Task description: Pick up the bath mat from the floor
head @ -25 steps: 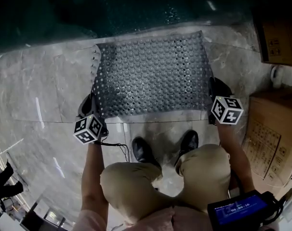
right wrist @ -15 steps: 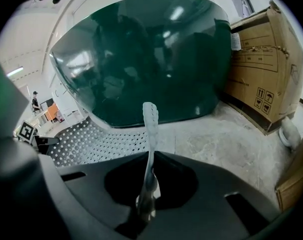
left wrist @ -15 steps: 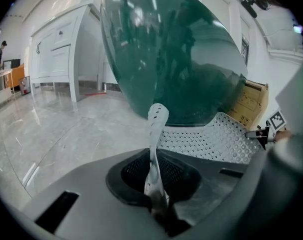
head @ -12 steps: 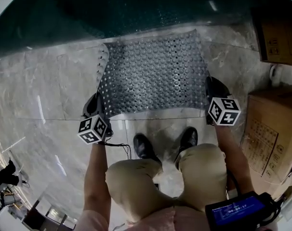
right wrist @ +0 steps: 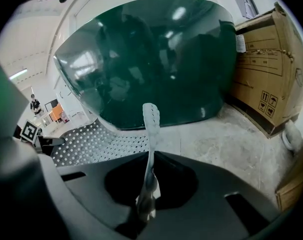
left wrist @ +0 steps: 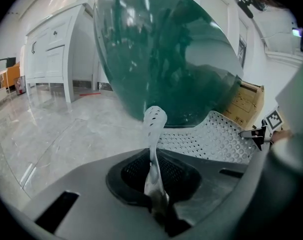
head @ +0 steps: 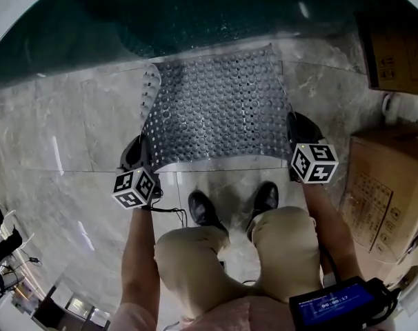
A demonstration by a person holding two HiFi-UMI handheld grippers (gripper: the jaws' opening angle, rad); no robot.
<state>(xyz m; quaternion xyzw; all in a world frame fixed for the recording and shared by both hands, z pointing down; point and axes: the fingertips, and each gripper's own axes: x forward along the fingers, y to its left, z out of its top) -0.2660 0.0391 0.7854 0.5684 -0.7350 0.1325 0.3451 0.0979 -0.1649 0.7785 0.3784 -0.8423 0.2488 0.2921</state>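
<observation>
Lifting step. Bath mat (head: 219,109) at 12 o'clock, far edge on floor (head: 71,129) by tub (head: 195,12). Left gripper (head: 144,160) pinches its 7 o'clock corner tight, right gripper (head: 292,131) its 5 o'clock corner. Next: raise both evenly.

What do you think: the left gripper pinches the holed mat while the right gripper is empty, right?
Not quite: the right gripper is also shut on the mat, as the right gripper view shows. The left gripper does pinch it.
</observation>
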